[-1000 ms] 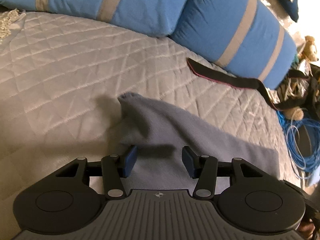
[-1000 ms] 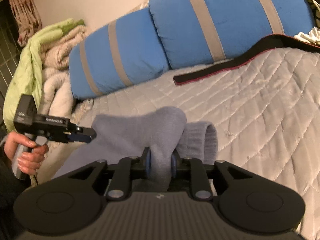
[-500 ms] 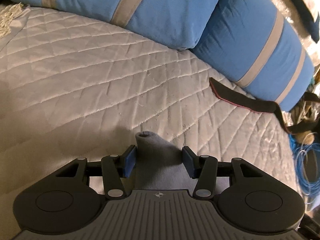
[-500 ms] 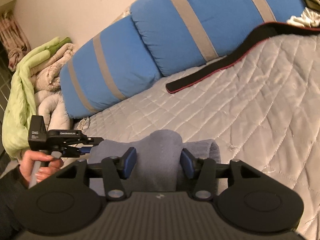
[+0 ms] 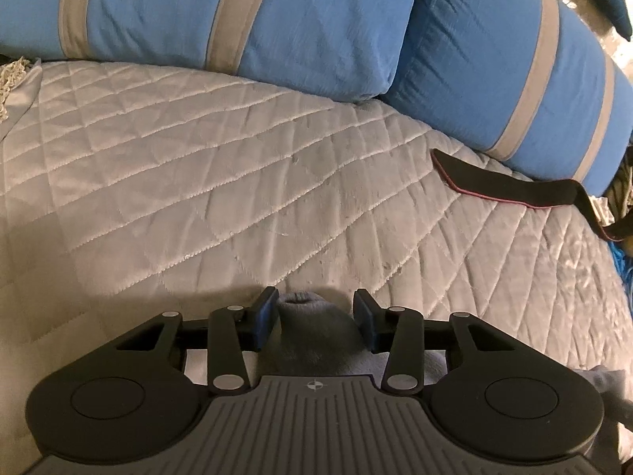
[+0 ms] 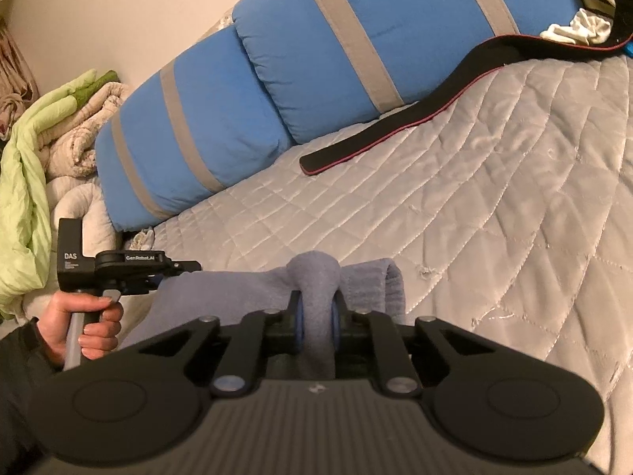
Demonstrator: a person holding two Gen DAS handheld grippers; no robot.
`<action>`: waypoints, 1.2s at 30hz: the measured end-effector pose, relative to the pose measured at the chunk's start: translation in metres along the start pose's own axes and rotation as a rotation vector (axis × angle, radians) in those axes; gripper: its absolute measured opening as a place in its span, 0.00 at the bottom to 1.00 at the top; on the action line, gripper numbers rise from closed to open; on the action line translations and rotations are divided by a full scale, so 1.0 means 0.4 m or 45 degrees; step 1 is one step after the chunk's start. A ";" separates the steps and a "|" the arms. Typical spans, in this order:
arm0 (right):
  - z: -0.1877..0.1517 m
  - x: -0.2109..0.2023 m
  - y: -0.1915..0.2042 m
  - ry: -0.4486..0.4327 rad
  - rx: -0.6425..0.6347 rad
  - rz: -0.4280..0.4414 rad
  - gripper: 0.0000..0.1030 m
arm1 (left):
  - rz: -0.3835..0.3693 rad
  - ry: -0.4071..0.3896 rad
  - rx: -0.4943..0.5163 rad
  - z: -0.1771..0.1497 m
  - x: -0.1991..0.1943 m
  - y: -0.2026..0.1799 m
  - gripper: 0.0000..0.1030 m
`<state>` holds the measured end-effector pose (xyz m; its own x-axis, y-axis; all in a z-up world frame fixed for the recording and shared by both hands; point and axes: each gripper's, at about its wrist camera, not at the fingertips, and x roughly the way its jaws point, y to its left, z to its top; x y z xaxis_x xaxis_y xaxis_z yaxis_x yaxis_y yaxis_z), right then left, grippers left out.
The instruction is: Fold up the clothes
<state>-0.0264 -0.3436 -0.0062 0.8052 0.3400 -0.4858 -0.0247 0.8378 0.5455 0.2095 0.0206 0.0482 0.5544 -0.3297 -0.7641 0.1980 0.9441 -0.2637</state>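
Quilted grey bedspread, satin sheen, diamond stitching, loose threads here and there. Two plump blue pillows with grey stripes along the far edge, pale wall behind. Heap of rumpled blankets, lime green and cream, piled at the left in the right wrist view. Flat black strap with thin red edging lying across the bedspread, one end up against a pillow. Small white cloth bunched at the far right. Bit of blue cable at the bed's edge in the left wrist view.

Grey sweater, soft fleecy knit, lying on the near part of the bedspread, ribbed cuff rolled beside a raised hump of fabric.

Right gripper clamped tight on that hump, blue pads pressed into the knit on both sides.

Left gripper with fingers spread apart, a rounded fold of the sweater sitting between them, touching the left pad or very near, clear of the right pad. Same gripper seen from the side in the right wrist view, held by a hand in a dark sleeve, tips at the sweater's left edge.
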 end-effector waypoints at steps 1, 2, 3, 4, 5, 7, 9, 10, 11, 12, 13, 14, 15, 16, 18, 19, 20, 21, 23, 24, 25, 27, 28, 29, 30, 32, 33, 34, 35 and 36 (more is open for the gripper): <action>0.000 -0.005 0.004 -0.015 -0.018 0.003 0.29 | -0.012 -0.002 -0.009 0.001 -0.001 0.005 0.40; -0.001 -0.011 0.008 -0.033 -0.032 0.007 0.31 | -0.024 -0.002 -0.029 0.001 -0.004 0.012 0.40; -0.001 -0.016 0.011 -0.052 -0.042 0.016 0.34 | -0.036 -0.001 -0.050 0.002 -0.007 0.019 0.40; -0.001 -0.019 0.012 -0.066 -0.047 0.023 0.44 | -0.047 -0.002 -0.071 0.000 -0.012 0.024 0.40; 0.001 -0.021 0.013 -0.077 -0.050 0.025 0.46 | -0.057 -0.002 -0.093 -0.001 -0.017 0.029 0.41; 0.004 -0.015 0.013 -0.094 -0.047 0.004 0.46 | -0.066 -0.006 -0.120 -0.005 -0.027 0.035 0.42; 0.008 -0.005 0.010 -0.107 -0.045 -0.012 0.29 | -0.050 -0.016 -0.104 -0.011 -0.036 0.031 0.43; 0.009 -0.002 0.008 -0.107 -0.045 -0.019 0.19 | -0.042 -0.019 -0.096 -0.013 -0.041 0.028 0.43; 0.010 0.001 0.005 -0.102 -0.041 -0.022 0.18 | -0.035 -0.022 -0.089 -0.015 -0.048 0.026 0.43; 0.010 0.002 0.001 -0.099 -0.033 -0.024 0.17 | -0.028 -0.025 -0.082 -0.017 -0.054 0.023 0.43; 0.010 0.002 -0.004 -0.097 -0.016 -0.020 0.17 | -0.028 -0.028 -0.081 -0.017 -0.061 0.024 0.44; 0.010 0.000 -0.008 -0.097 0.005 -0.013 0.19 | -0.031 -0.034 -0.085 -0.018 -0.071 0.025 0.44; 0.010 -0.002 -0.013 -0.098 0.026 -0.006 0.34 | -0.033 -0.040 -0.090 -0.019 -0.081 0.026 0.44; 0.010 -0.007 -0.017 -0.099 0.044 0.002 0.37 | -0.029 -0.045 -0.092 -0.020 -0.092 0.027 0.44; 0.009 -0.024 -0.021 -0.102 0.067 0.022 0.47 | -0.016 -0.058 -0.091 -0.027 -0.116 0.026 0.45; 0.006 -0.035 -0.021 -0.102 0.067 0.030 0.53 | -0.013 -0.068 -0.088 -0.033 -0.128 0.026 0.46; 0.001 -0.046 -0.022 -0.099 0.064 0.038 0.55 | -0.009 -0.077 -0.084 -0.041 -0.142 0.025 0.46; -0.005 -0.056 -0.021 -0.090 0.060 0.044 0.58 | -0.005 -0.079 -0.082 -0.048 -0.155 0.025 0.46; -0.020 -0.073 -0.019 -0.062 0.057 0.050 0.61 | -0.007 -0.079 -0.071 -0.065 -0.180 0.026 0.46; -0.029 -0.081 -0.017 -0.047 0.060 0.053 0.62 | -0.010 -0.081 -0.061 -0.074 -0.193 0.025 0.46; -0.039 -0.089 -0.013 -0.030 0.067 0.056 0.62 | -0.007 -0.081 -0.043 -0.085 -0.208 0.023 0.46; -0.060 -0.107 -0.004 -0.003 0.067 0.069 0.63 | 0.001 -0.084 -0.014 -0.108 -0.235 0.020 0.46; -0.070 -0.117 0.001 0.009 0.065 0.077 0.64 | 0.000 -0.084 -0.010 -0.123 -0.249 0.021 0.46; -0.081 -0.126 0.006 0.022 0.063 0.085 0.64 | -0.003 -0.084 -0.009 -0.139 -0.264 0.021 0.46; -0.091 -0.137 0.011 0.031 0.058 0.089 0.64 | -0.012 -0.078 -0.014 -0.153 -0.275 0.022 0.46; -0.113 -0.158 0.022 0.046 0.046 0.091 0.64 | -0.036 -0.059 -0.026 -0.184 -0.296 0.022 0.46; -0.123 -0.168 0.027 0.051 0.040 0.091 0.63 | -0.047 -0.045 -0.028 -0.199 -0.303 0.021 0.46; -0.132 -0.177 0.033 0.056 0.032 0.089 0.63 | -0.055 -0.031 -0.014 -0.211 -0.306 0.017 0.46; -0.139 -0.185 0.038 0.062 0.021 0.087 0.63 | -0.062 -0.018 0.003 -0.223 -0.308 0.012 0.46; -0.145 -0.190 0.044 0.063 0.007 0.079 0.63 | -0.068 -0.005 0.021 -0.235 -0.310 0.008 0.46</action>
<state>-0.1225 -0.3298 0.0007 0.7718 0.4122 -0.4841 -0.0701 0.8119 0.5796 0.0653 0.0650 0.0866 0.5459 -0.3800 -0.7468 0.2406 0.9248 -0.2947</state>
